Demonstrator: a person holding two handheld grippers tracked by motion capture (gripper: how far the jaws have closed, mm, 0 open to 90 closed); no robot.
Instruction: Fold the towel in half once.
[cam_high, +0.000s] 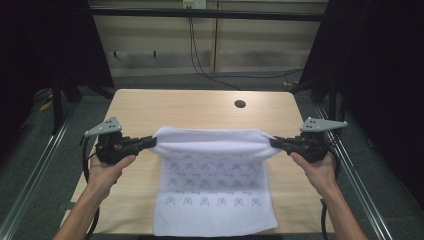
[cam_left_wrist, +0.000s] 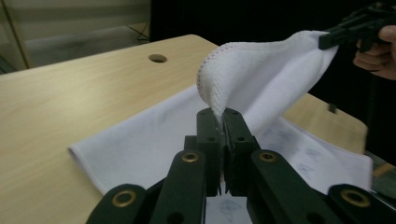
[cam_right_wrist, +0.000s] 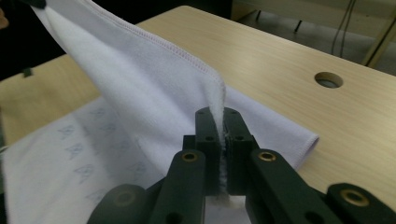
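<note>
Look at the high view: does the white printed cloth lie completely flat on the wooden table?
No: both grippers hold the white printed cloth lifted along its far edge.

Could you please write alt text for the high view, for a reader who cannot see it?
A person's two hands each hold a claw, the left claw and right claw, shut on opposite corners of a white towel, lifting its far edge off a wooden table. The towel's near part lies flat, showing rows of small blue printed figures.

Pale wooden table on grey floor, dark curtains flanking.
</note>
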